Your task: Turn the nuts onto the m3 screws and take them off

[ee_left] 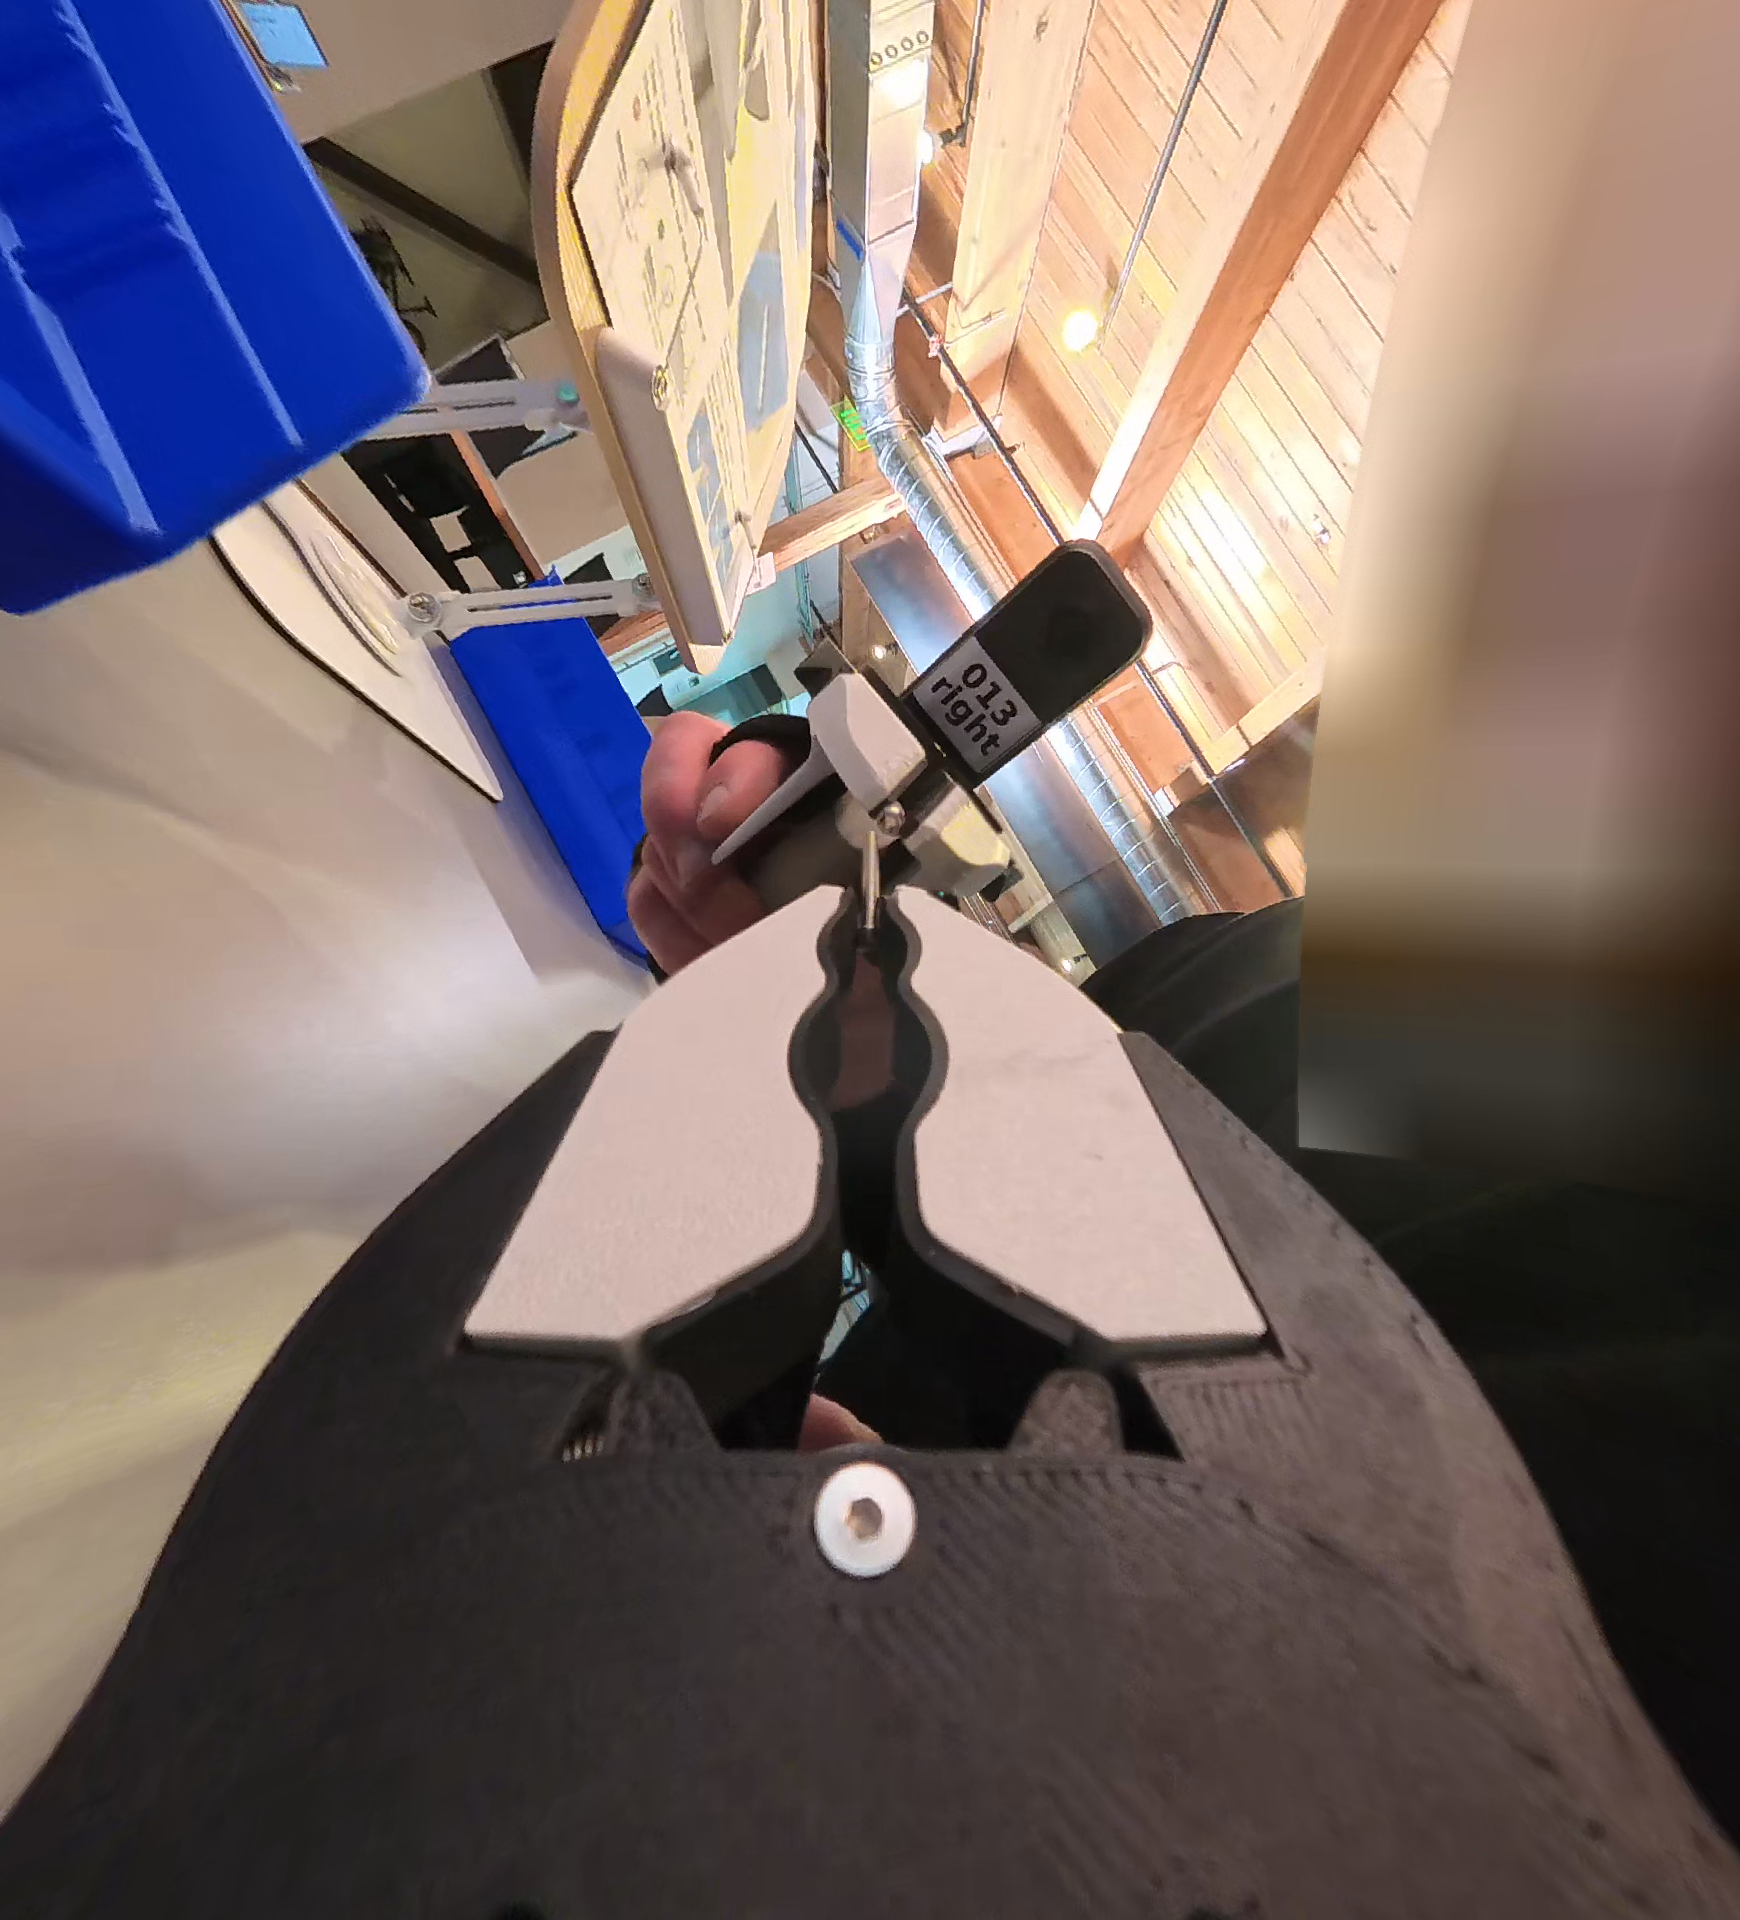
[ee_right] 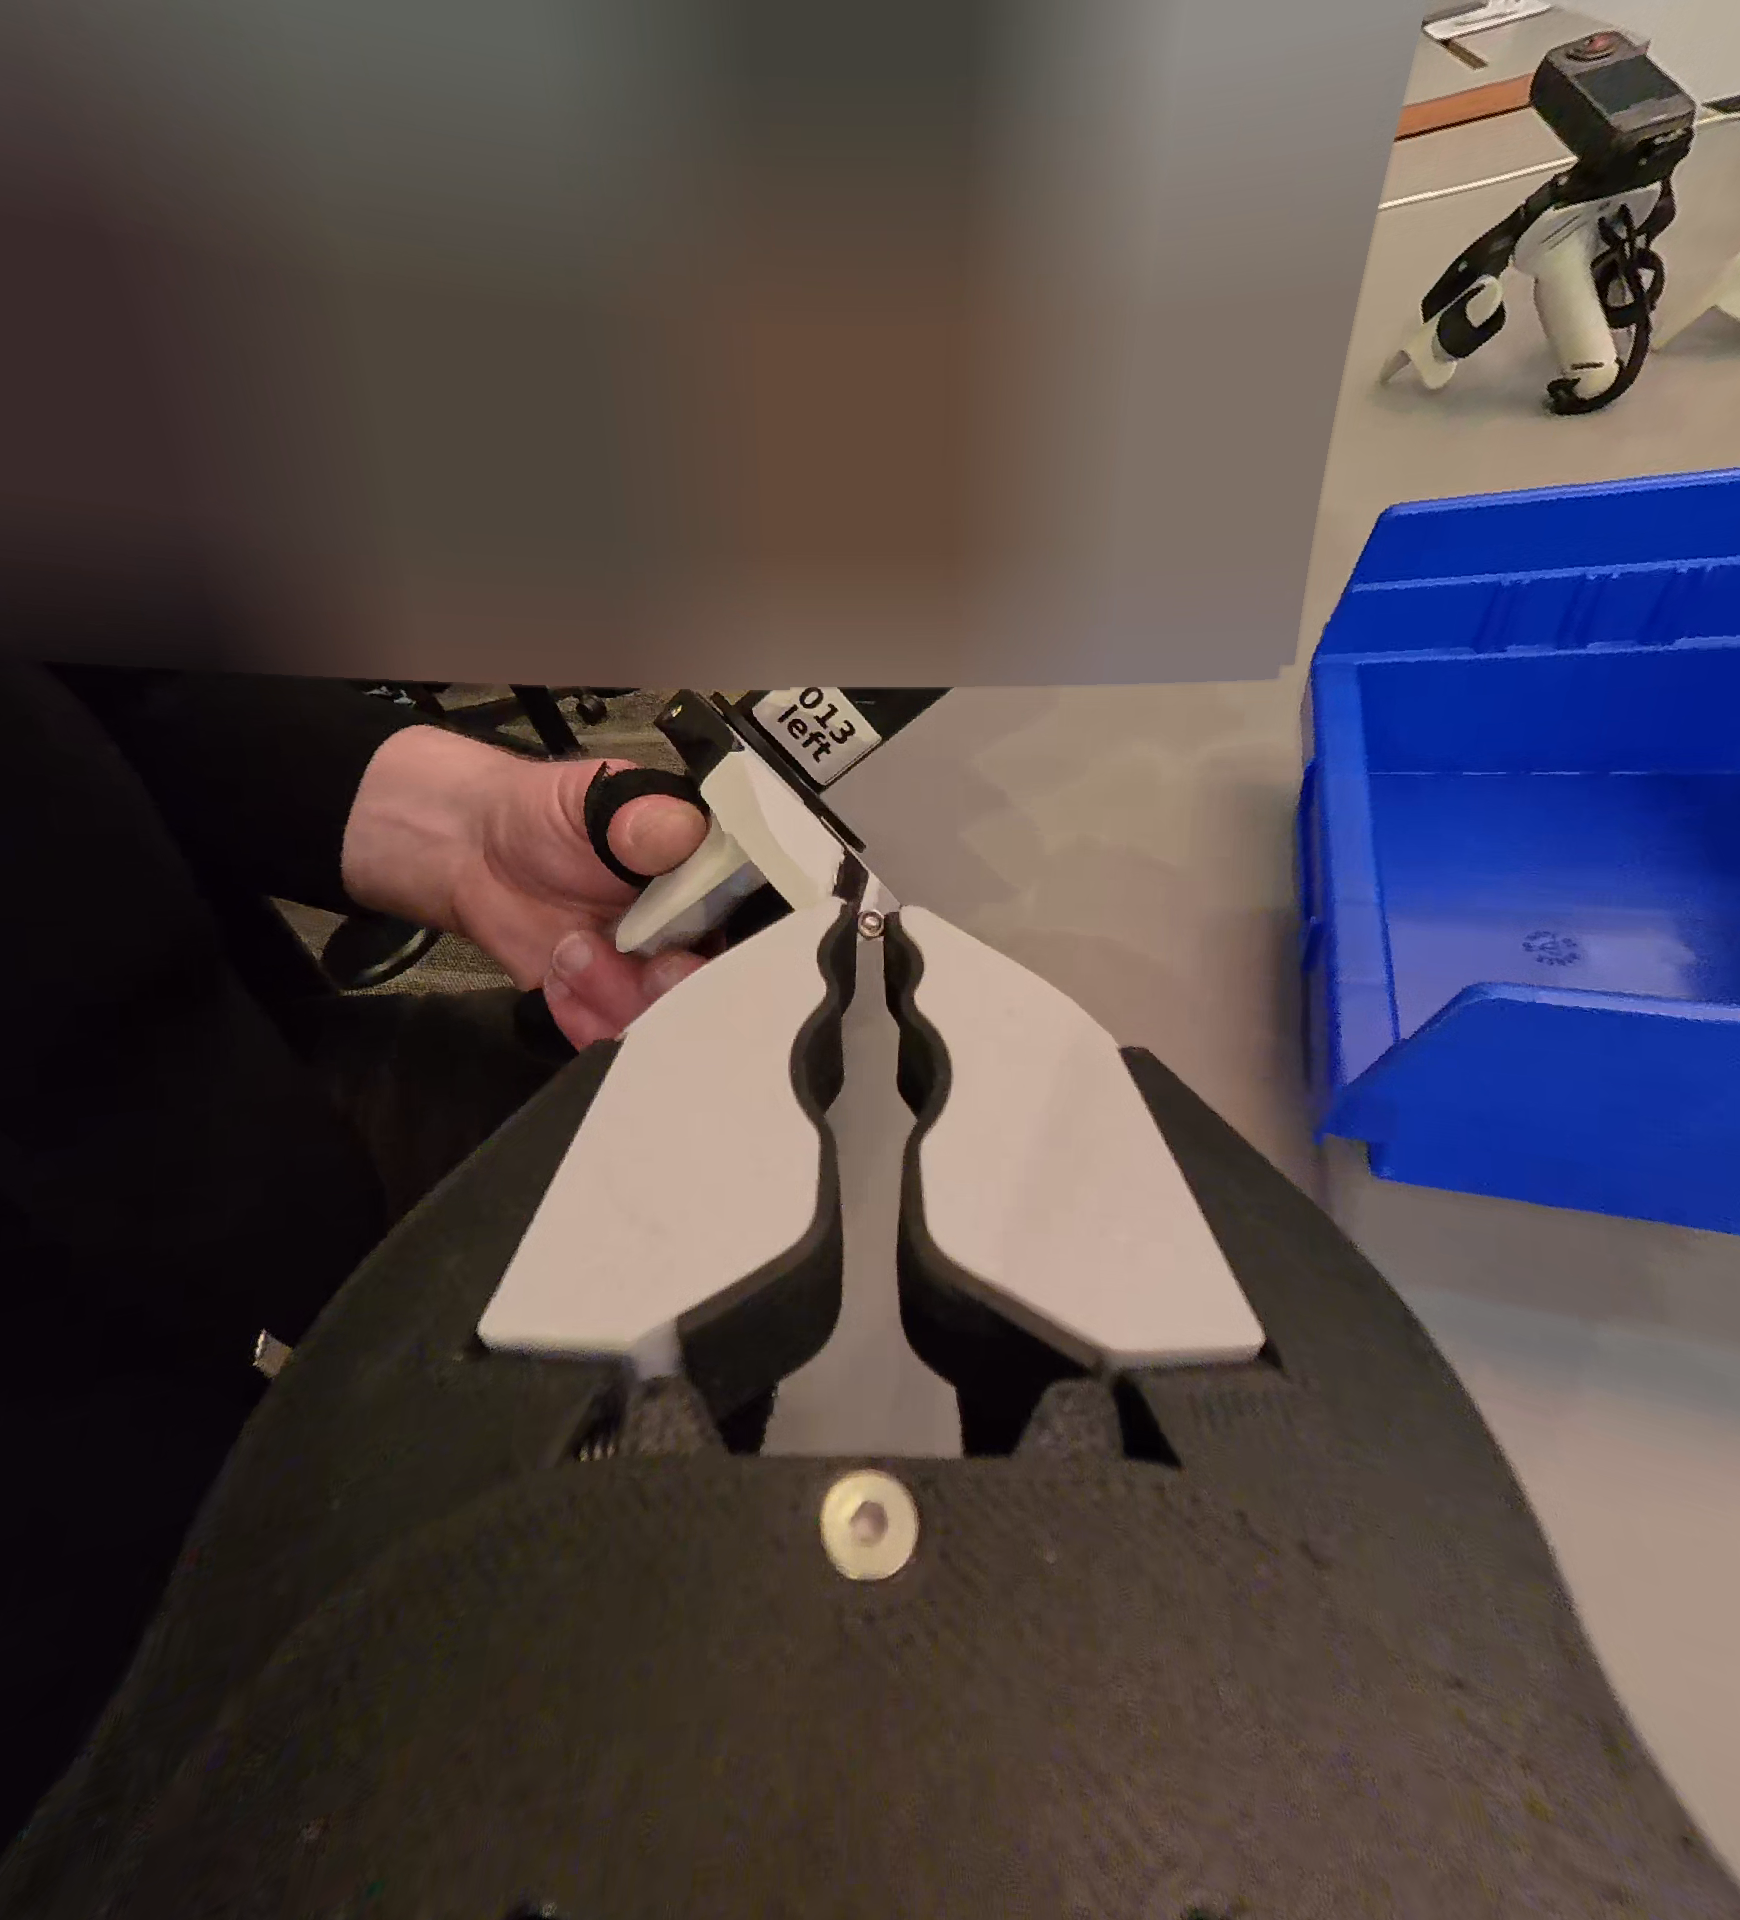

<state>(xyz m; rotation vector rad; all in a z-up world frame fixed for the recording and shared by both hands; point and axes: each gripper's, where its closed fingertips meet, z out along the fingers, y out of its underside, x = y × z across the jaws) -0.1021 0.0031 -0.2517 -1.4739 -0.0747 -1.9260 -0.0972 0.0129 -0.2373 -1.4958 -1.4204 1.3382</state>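
- One screw point(ee_left: 874, 871), thin and silver, spans the meeting point of both grippers, held in the air above the table point(ee_right: 1157, 831).
- Pinched at its lower end by the tips of the left gripper point(ee_left: 868, 920), jaws clenched on the shank in the left wrist view.
- Seen end-on in the right wrist view as a small round metal piece point(ee_right: 872, 923) between the tips of the right gripper point(ee_right: 872, 925), jaws clenched on it; cannot tell whether that piece is the screw's head or a nut.
- Facing each other tip to tip, with the left gripper's white fingers coming down from the upper left in the right wrist view.
- Wrapped around the left gripper's handle, a bare hand point(ee_right: 523, 862) with a black strap over the thumb and a dark sleeve behind.
- Around the right gripper's handle in the left wrist view, another hand point(ee_left: 689, 831), also strapped.
- To the right on the grey table, a blue bin point(ee_right: 1572, 883), open side toward the camera.
- Farther back on the table, a spare gripper point(ee_right: 1572, 239) with a camera on top, standing on its handle and fingers.
- In the left wrist view, a blue bin point(ee_left: 118, 291) at upper left, a wood-plank ceiling point(ee_left: 1209, 343) and a silver duct point(ee_left: 907, 468) behind.
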